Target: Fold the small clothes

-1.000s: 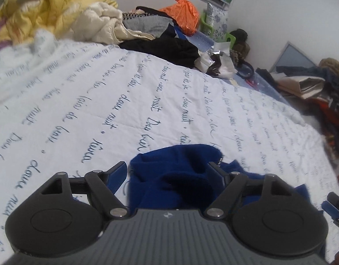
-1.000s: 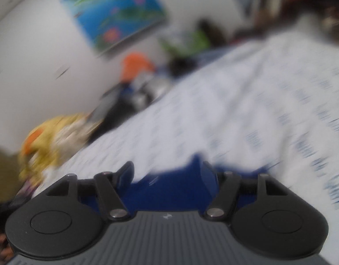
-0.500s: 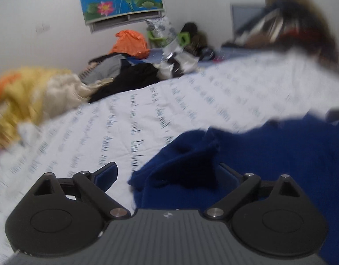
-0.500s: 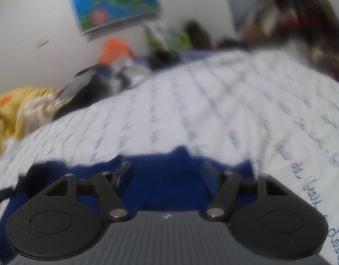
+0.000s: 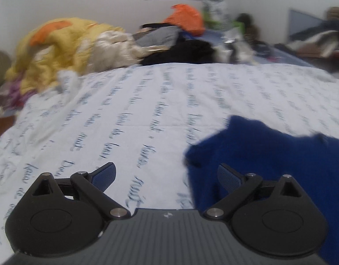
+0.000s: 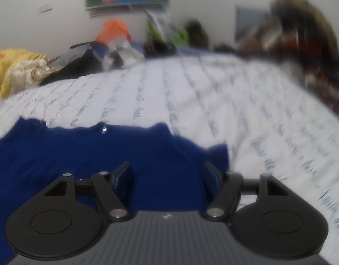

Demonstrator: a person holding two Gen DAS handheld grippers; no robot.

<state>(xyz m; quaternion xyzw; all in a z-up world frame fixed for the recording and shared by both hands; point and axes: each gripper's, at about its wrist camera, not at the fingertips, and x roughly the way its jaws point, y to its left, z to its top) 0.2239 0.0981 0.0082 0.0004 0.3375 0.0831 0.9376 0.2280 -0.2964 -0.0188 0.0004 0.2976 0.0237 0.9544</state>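
While its jaws are gaping wide and gripping nothing, the left hand-held gripper [image 5: 166, 174] is hovering beside the blue garment [image 5: 280, 154]; the right hand-held gripper [image 6: 168, 174] is straddling it, likewise open, over the script-printed bedsheet [image 5: 147, 101].

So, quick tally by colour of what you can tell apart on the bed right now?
Blue garment: 1
Yellow quilt: 1
Cream fabric: 1
Black clothing: 1
Grey item: 1
Orange bag: 1
Total: 6; the blurred clutter at the far right is left uncounted.
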